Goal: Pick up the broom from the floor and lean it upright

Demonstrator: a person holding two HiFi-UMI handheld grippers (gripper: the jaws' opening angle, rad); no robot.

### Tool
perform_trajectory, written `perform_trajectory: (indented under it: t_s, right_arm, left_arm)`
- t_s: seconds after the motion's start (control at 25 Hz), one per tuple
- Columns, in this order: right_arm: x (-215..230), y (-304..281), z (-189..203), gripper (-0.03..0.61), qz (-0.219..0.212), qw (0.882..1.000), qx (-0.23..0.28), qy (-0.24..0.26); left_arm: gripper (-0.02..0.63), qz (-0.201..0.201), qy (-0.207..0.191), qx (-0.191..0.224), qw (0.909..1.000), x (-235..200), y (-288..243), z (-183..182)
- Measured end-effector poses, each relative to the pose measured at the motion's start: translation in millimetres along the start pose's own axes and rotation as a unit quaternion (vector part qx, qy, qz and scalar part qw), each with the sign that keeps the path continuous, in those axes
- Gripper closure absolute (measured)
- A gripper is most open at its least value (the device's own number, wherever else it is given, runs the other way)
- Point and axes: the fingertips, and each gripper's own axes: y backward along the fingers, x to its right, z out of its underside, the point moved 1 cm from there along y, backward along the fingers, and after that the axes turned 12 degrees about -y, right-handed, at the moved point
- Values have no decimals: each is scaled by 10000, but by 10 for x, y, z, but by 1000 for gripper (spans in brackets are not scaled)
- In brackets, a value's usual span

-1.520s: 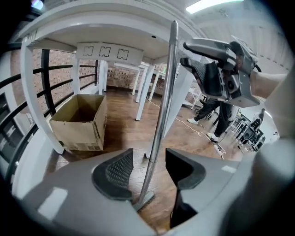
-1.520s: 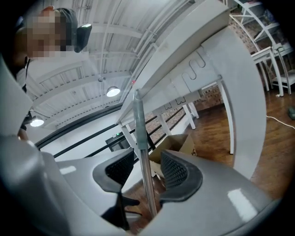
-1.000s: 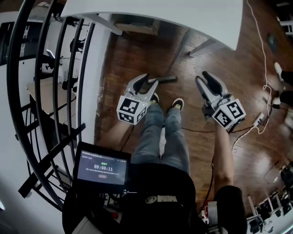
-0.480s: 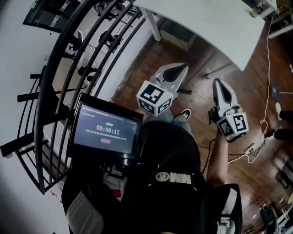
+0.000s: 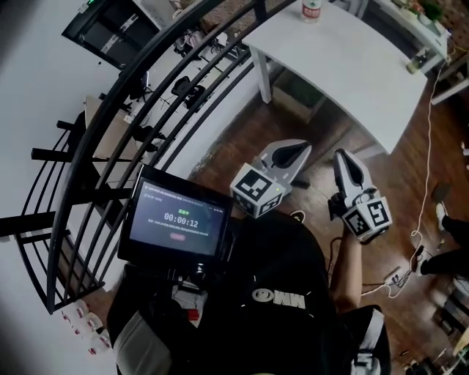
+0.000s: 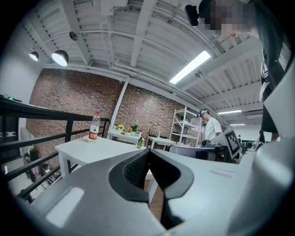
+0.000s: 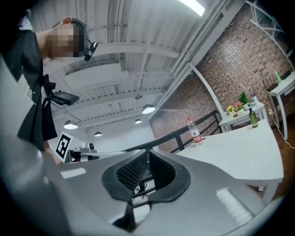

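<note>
I cannot make out the broom for certain in any view; only a short dark piece point(image 5: 300, 183) shows on the wooden floor point(image 5: 388, 190) beside my left gripper. My left gripper point(image 5: 301, 149) is held up in front of the person's chest, pointing level towards the white table point(image 5: 344, 66). Its jaws are shut with nothing between them, and the dark pads point(image 6: 138, 168) meet. My right gripper point(image 5: 342, 156) hangs just to its right, also shut and empty, its pads point(image 7: 133, 169) pressed together. From the left gripper view, the right gripper's marker cube point(image 6: 232, 142) shows alongside.
A black metal railing point(image 5: 146, 124) curves along the left. The white table carries a water bottle point(image 5: 311, 9). A timer screen point(image 5: 179, 220) sits at the person's chest. Cables point(image 5: 410, 256) trail over the floor at right. Another person point(image 6: 209, 129) stands by shelves far off.
Both grippers stood open low over the floor; now both are shut on nothing and raised to chest height. The head view has swung up towards the table.
</note>
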Motion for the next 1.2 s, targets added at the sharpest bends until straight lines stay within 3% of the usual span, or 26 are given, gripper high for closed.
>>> perform_trajectory:
  t_s: [0.24,0.6,1.2]
  right_arm:
    - [-177,-303,62,569,-418,9987,-241,173]
    - [-108,-286,99,577,-284,9989,-352,102]
    - [-107,-369,56,577,-473,9979,-414,160]
  left_arm:
    - [600,-164,81,119,9998,-129,81,-96]
    - [600,-212,275,177,9992,-73,79,-80]
    - [600,-413,305,219,9984,-112,51,-69]
